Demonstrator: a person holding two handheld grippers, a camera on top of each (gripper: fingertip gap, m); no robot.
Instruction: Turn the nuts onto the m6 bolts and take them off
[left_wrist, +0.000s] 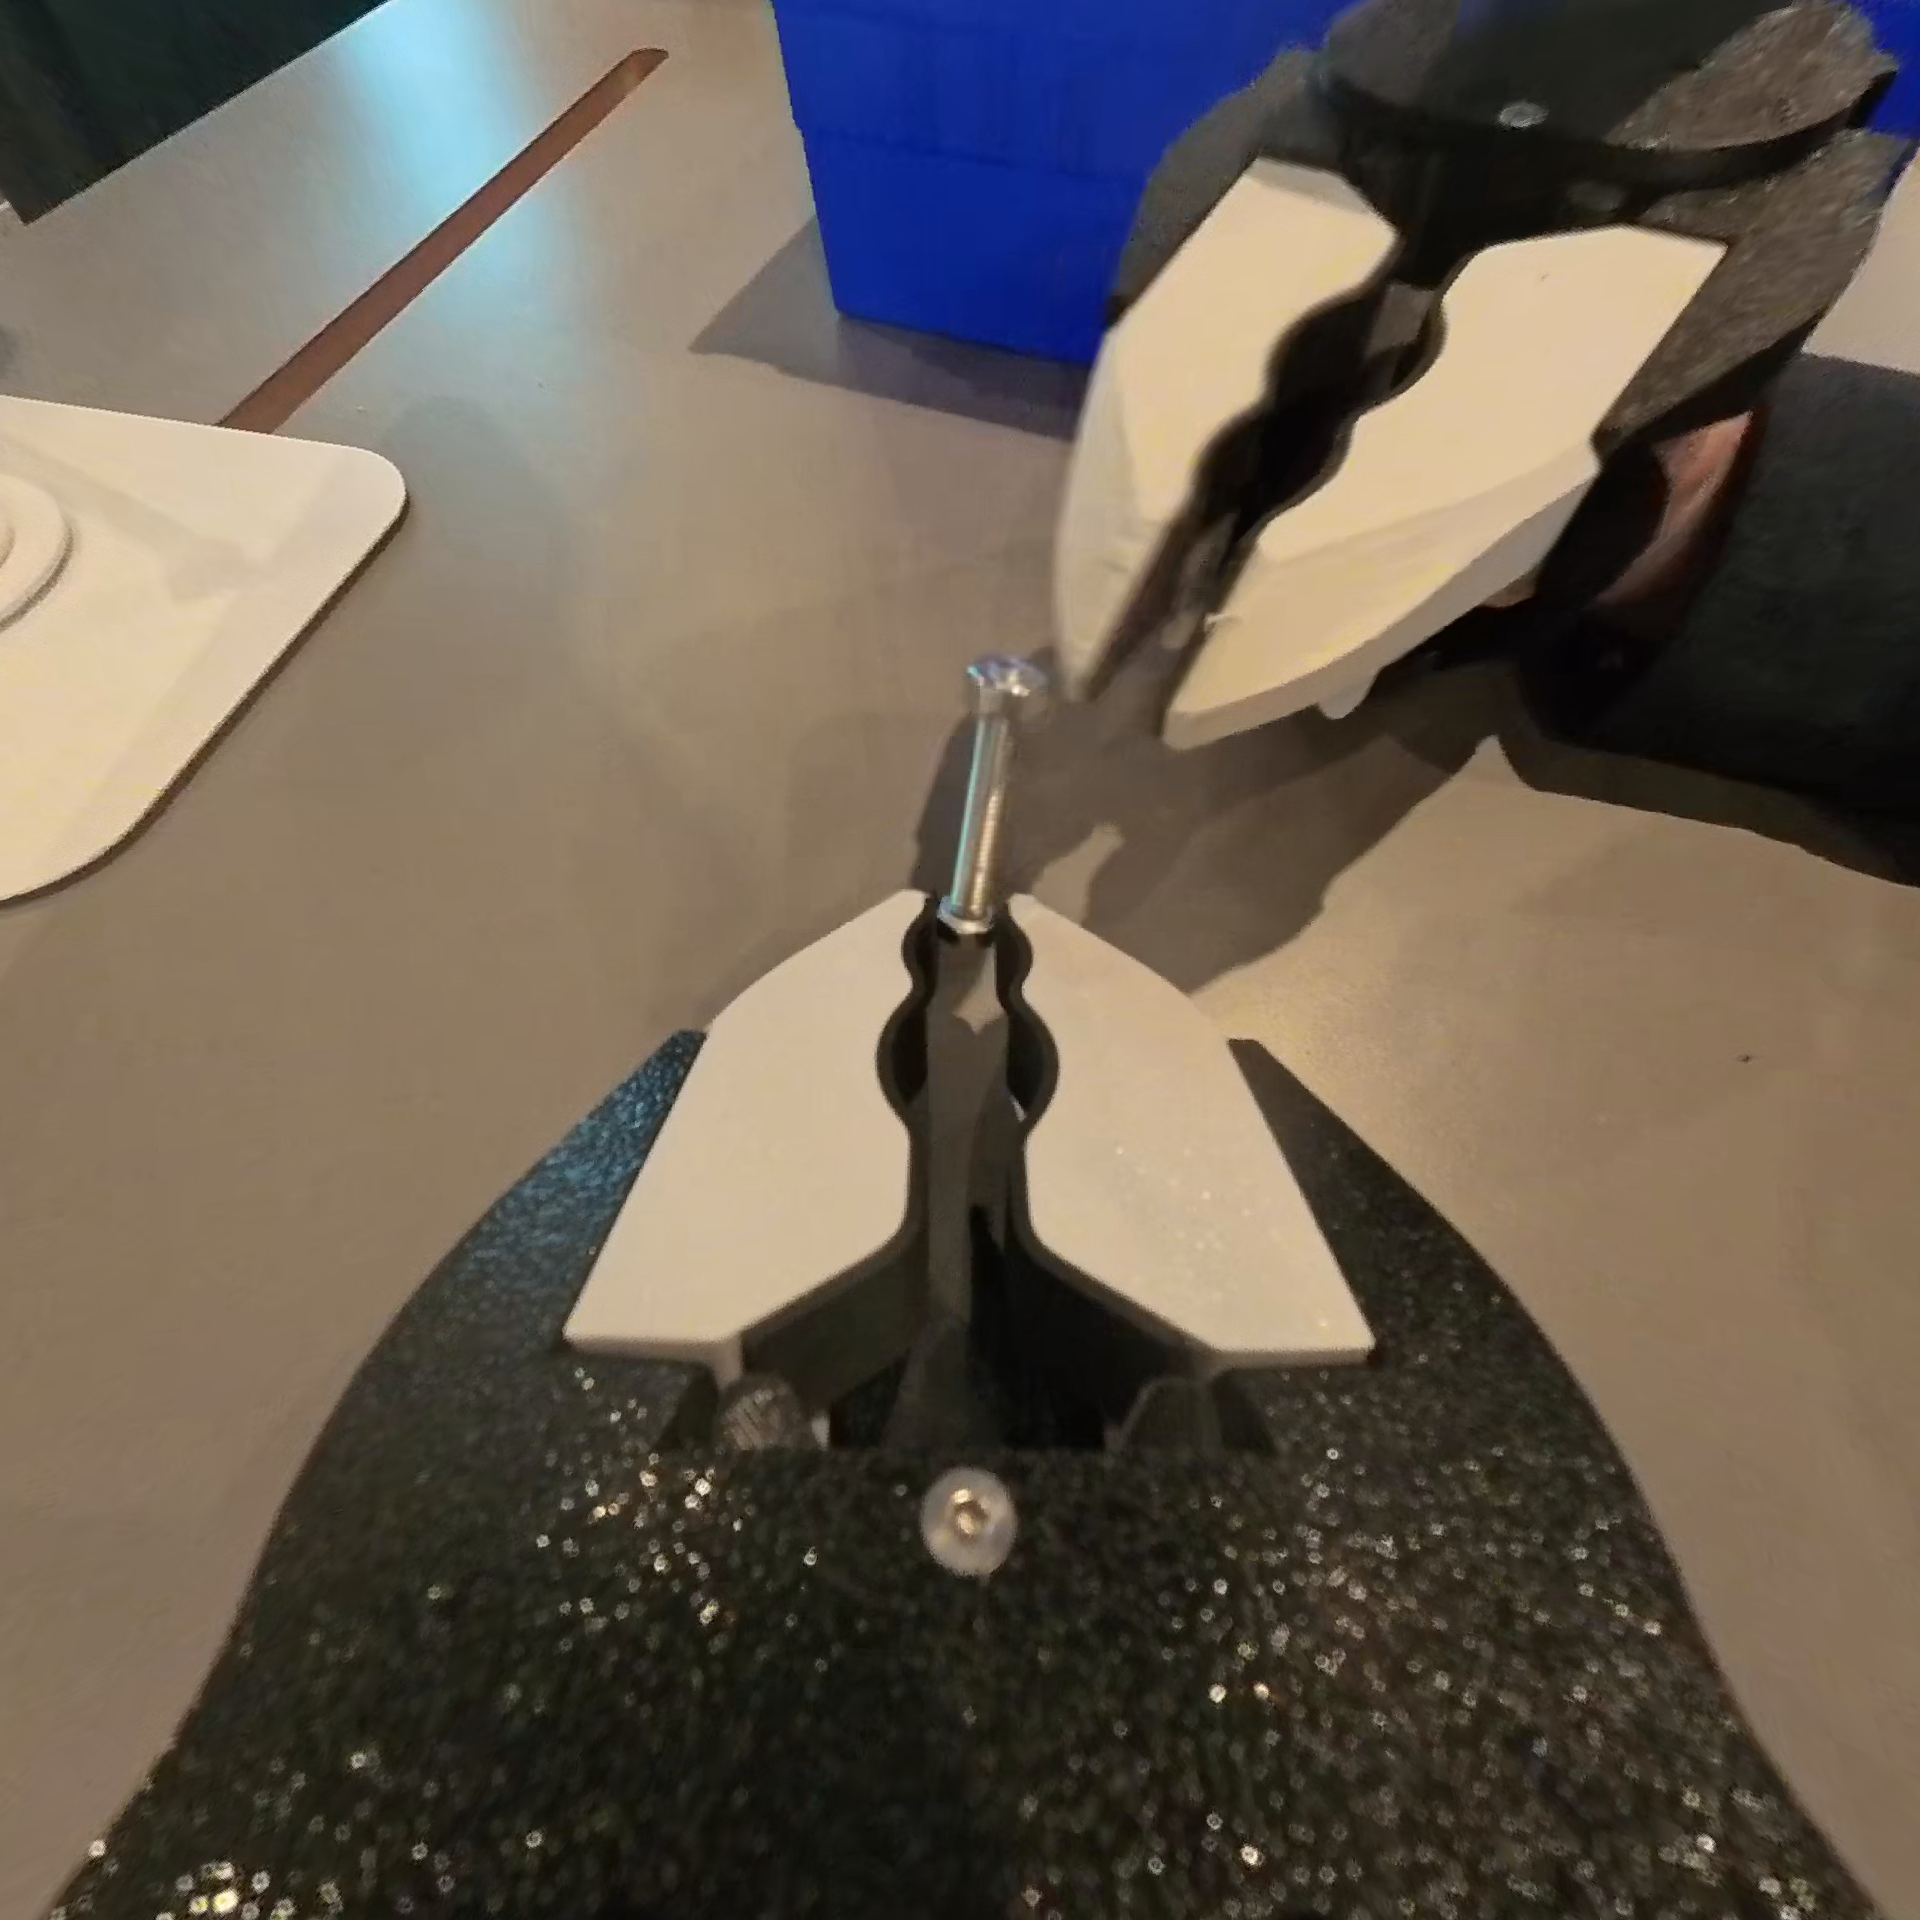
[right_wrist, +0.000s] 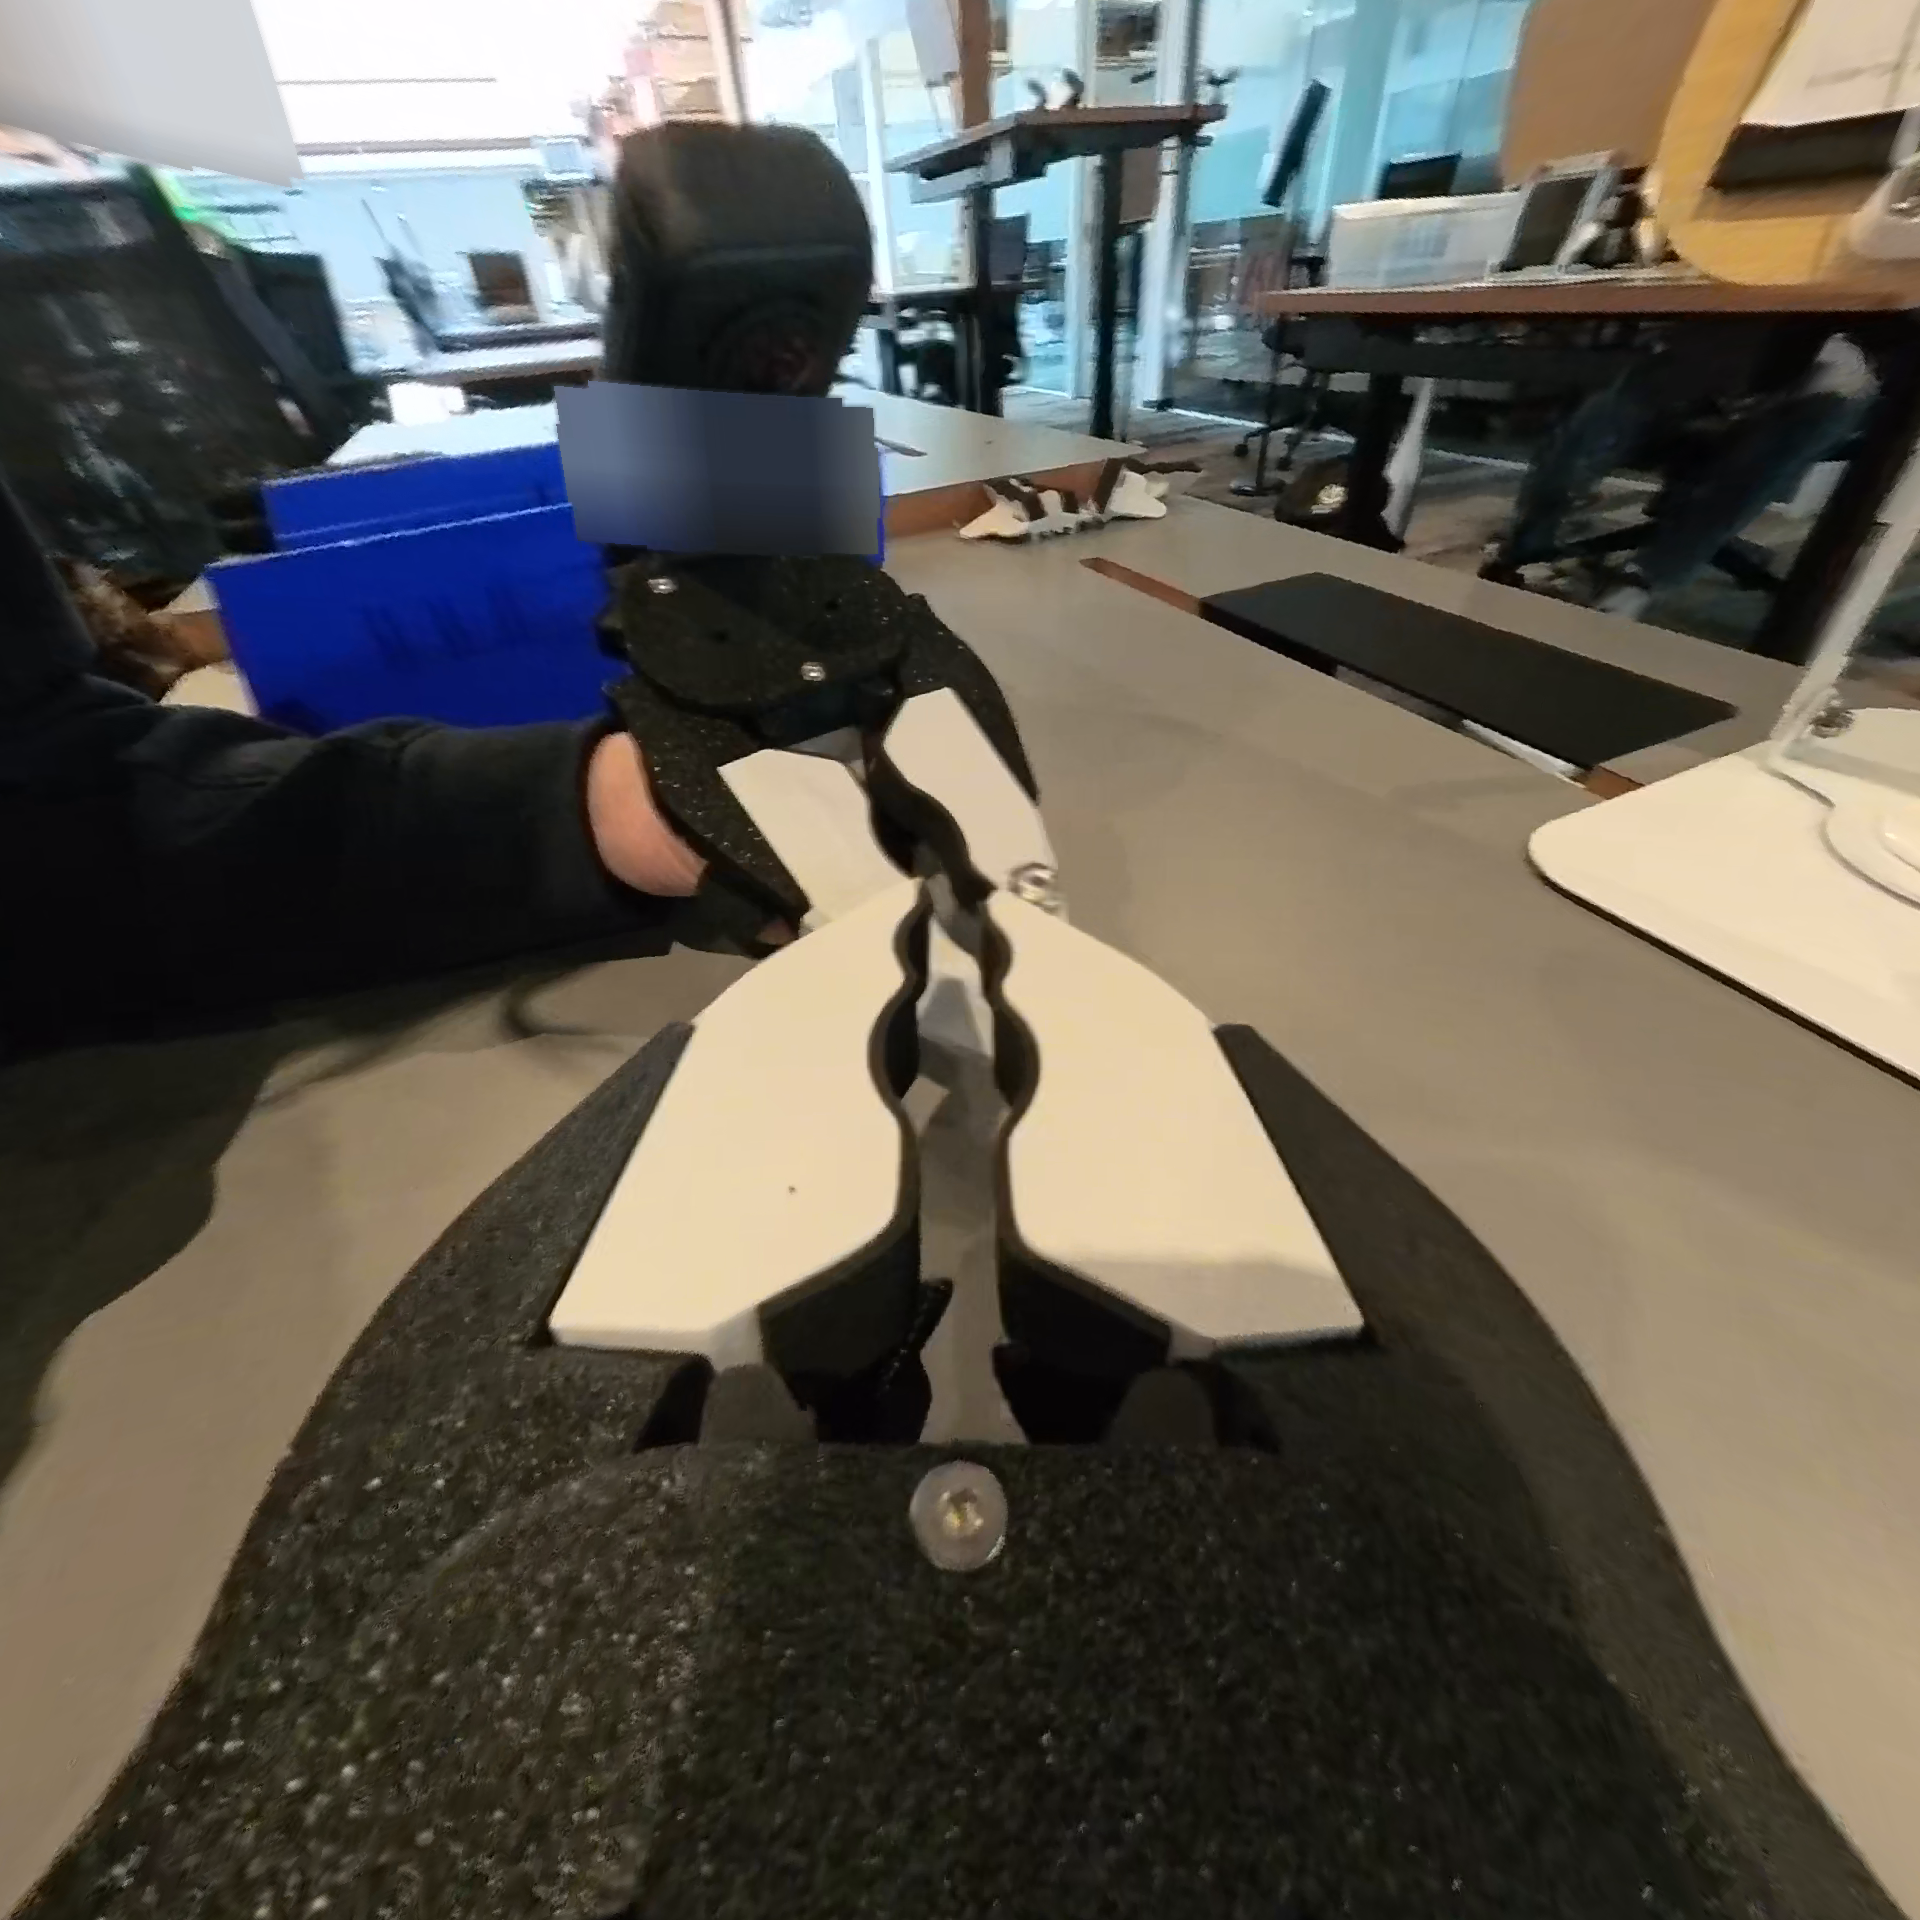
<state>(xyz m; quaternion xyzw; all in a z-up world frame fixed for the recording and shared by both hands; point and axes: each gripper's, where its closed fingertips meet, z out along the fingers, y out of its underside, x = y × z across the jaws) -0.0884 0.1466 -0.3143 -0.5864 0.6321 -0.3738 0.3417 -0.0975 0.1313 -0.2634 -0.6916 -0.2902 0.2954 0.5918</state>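
Observation:
My left gripper (left_wrist: 968, 906) is shut on a silver nut (left_wrist: 966, 921) at its fingertips. A silver bolt (left_wrist: 985, 800) sits in the nut and sticks out forward above the grey table, head (left_wrist: 1006, 675) at the far end. My right gripper (left_wrist: 1117, 660) comes in from the upper right, jaws close together, with its tips just right of the bolt head; I see nothing held between them. In the right wrist view, the right gripper (right_wrist: 951, 899) points at the left gripper (right_wrist: 935, 790), and the bolt head (right_wrist: 1039, 883) shows just right of its tips.
A blue bin (left_wrist: 935, 156) stands on the table behind the grippers and shows in the right wrist view (right_wrist: 416, 603). A white base plate (left_wrist: 156, 623) lies at the left. A black mat (right_wrist: 1455, 665) lies farther off. A dark sleeve (right_wrist: 260, 852) reaches in. About 5 centimeters separates my left fingertips from my right.

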